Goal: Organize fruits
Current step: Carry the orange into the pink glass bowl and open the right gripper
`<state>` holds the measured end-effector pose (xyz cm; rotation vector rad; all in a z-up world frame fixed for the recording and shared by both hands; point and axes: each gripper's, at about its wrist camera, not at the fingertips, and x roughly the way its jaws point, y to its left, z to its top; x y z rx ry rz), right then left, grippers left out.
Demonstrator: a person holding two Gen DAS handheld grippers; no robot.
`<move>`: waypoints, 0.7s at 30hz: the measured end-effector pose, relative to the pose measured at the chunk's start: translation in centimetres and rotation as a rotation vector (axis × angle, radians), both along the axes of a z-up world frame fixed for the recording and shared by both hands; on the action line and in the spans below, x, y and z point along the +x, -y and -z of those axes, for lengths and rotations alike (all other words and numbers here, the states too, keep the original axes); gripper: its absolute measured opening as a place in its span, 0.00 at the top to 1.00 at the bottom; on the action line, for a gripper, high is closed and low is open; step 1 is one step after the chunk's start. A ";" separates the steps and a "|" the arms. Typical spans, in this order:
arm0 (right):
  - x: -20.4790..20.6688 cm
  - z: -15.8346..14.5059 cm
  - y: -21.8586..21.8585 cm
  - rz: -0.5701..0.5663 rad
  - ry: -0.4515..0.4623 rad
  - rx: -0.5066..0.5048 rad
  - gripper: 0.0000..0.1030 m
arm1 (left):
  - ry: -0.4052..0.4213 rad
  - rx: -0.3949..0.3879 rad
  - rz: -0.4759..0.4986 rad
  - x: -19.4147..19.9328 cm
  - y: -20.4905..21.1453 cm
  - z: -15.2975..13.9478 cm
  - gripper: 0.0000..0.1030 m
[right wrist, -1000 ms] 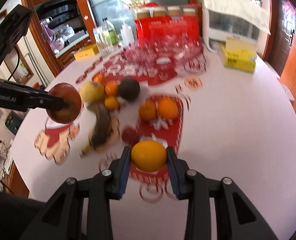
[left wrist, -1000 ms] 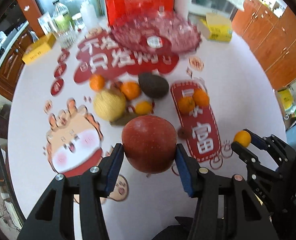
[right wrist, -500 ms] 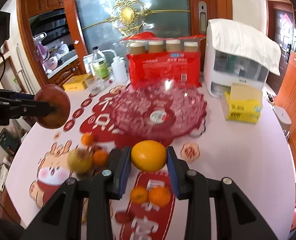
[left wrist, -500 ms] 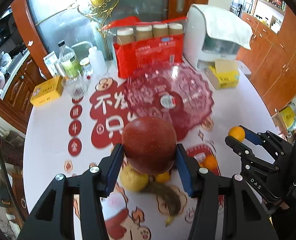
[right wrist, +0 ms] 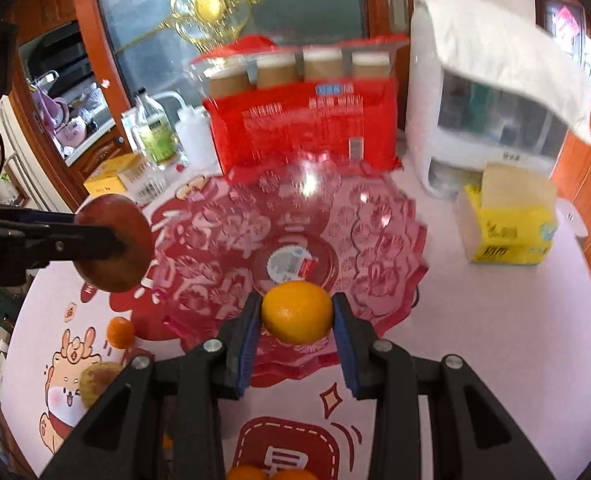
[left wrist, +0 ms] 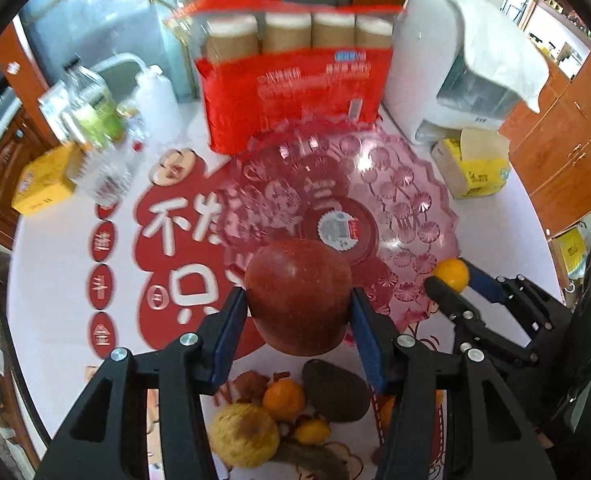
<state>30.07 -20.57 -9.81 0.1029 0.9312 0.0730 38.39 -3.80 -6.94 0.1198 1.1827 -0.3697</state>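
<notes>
Both grippers are loaded. The left gripper (left wrist: 299,306) is clamped on a big red apple (left wrist: 298,296), held up over the near edge of the pink glass dish (left wrist: 407,200). The right gripper (right wrist: 297,314) pinches a small orange (right wrist: 297,312), also above the dish's near rim. The apple blocks part of the dish from the left wrist camera. Leftover fruit on the table (left wrist: 55,280) sits behind the fingers: a yellow-brown round one (left wrist: 244,435), a tangerine (left wrist: 284,398), a dark avocado-looking thing (left wrist: 335,392). The background is pretty blurry.
</notes>
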 end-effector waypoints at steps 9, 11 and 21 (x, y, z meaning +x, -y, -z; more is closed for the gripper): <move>1.6 3.1 0.9 0.038 -0.084 0.007 0.66 | -0.101 0.005 0.018 2.3 2.8 5.5 0.51; 1.9 3.6 1.2 0.045 -0.096 0.020 0.66 | -0.098 -0.002 0.026 2.3 3.1 5.9 0.51; 2.1 4.2 1.2 0.032 -0.089 0.093 0.62 | -0.044 -0.036 0.033 2.4 3.3 4.5 0.45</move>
